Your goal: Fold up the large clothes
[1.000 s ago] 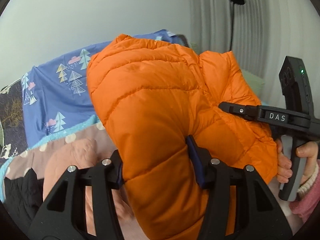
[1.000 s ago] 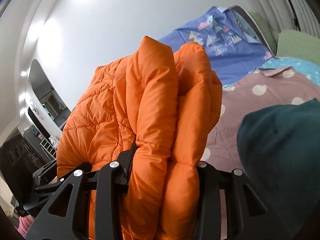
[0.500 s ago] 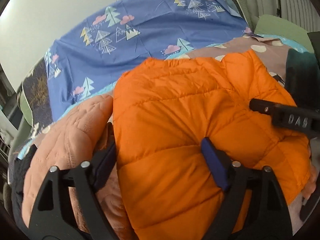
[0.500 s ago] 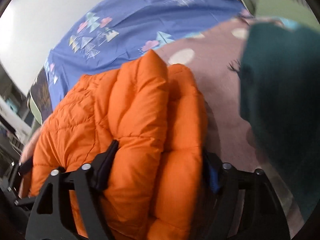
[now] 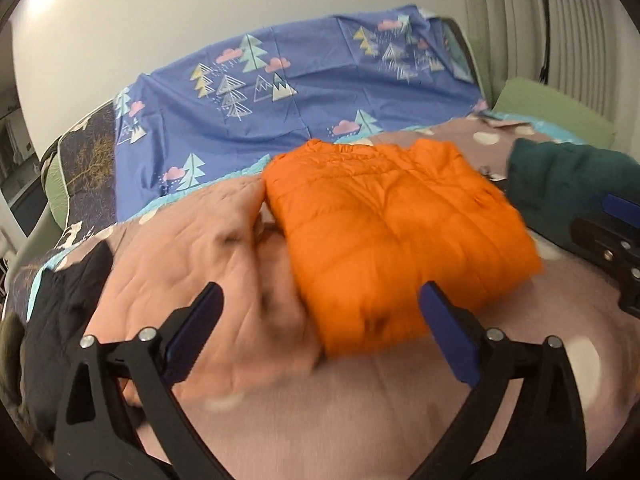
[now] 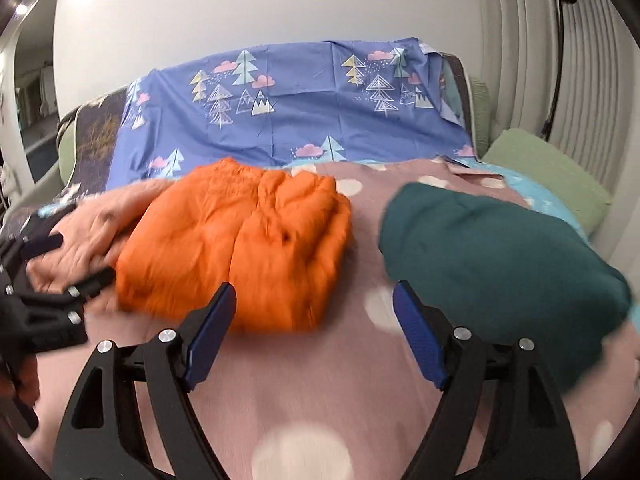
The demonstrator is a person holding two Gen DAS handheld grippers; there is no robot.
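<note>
Gaping wide and holding nothing, the left gripper (image 5: 320,308) and right gripper (image 6: 314,306) hover above the dotted mauve bedcover (image 6: 280,380), just short of the folded orange puffer jacket (image 5: 396,236) lying between a peach quilted garment (image 5: 192,260) and a dark green garment (image 6: 492,248), with the blue tree-print sheet (image 6: 304,120) behind.

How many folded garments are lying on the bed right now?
3, maybe more: the orange puffer jacket in the middle, a pink quilted garment on its left, a dark green garment on its right. Dark fabric at far left is unclear.
</note>
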